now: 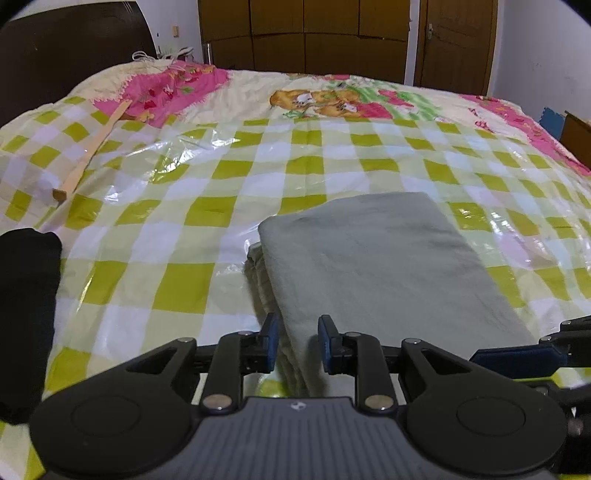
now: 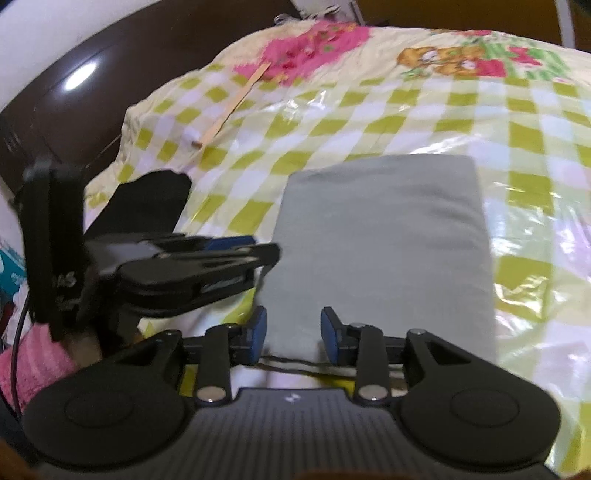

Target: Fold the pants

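Observation:
The grey-green pants (image 1: 384, 258) lie folded into a thick rectangle on the checked bed cover (image 1: 207, 192); they also show in the right wrist view (image 2: 384, 236). My left gripper (image 1: 298, 341) is open, its jaws on either side of the stack's near left corner. My right gripper (image 2: 293, 336) is open at the near edge of the pants, just above the cloth. The left gripper shows side-on in the right wrist view (image 2: 236, 251) at the left edge of the pants. The right gripper's blue finger (image 1: 517, 356) shows at the right of the left wrist view.
A folded black garment (image 1: 26, 314) lies at the left, and shows in the right wrist view (image 2: 147, 203). A wooden stick (image 1: 92, 147) lies at the far left of the bed. A dark headboard (image 1: 66, 48) and brown wardrobes (image 1: 303, 33) stand behind.

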{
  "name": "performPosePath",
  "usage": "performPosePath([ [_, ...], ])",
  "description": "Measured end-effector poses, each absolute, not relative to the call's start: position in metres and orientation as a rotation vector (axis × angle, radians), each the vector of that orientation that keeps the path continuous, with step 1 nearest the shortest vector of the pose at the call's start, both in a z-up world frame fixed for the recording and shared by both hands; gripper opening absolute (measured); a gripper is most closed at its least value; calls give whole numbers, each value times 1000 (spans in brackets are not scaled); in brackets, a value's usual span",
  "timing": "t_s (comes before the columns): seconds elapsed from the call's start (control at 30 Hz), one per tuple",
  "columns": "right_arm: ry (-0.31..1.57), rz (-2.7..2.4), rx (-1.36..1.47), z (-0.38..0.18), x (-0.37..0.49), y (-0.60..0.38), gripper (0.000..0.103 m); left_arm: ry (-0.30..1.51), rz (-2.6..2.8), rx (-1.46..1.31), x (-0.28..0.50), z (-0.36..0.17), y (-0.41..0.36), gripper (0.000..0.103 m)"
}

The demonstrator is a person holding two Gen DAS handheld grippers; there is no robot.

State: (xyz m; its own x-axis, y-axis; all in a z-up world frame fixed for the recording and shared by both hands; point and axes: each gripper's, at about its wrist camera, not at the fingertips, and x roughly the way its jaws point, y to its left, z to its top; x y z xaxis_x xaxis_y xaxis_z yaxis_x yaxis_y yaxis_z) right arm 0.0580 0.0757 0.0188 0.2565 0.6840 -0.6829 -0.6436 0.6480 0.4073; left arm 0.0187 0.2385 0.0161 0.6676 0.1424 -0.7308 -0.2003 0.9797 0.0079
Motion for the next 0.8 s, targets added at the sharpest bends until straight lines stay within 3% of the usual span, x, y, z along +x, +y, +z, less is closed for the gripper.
performPosePath([
  [0.3,927,835,109,27,40,39,35,757,211,-64,-16,41,204,60],
  [0.5,918,792,131,28,31,21,39,757,262,-37,-31,47,186,90],
  [0.7,929,759,140,23,23,10,39,766,302,-16,-44,46,175,102],
  [0.8,932,752,141,22,20,6,39,776,314,-26,-48,43,174,103],
])
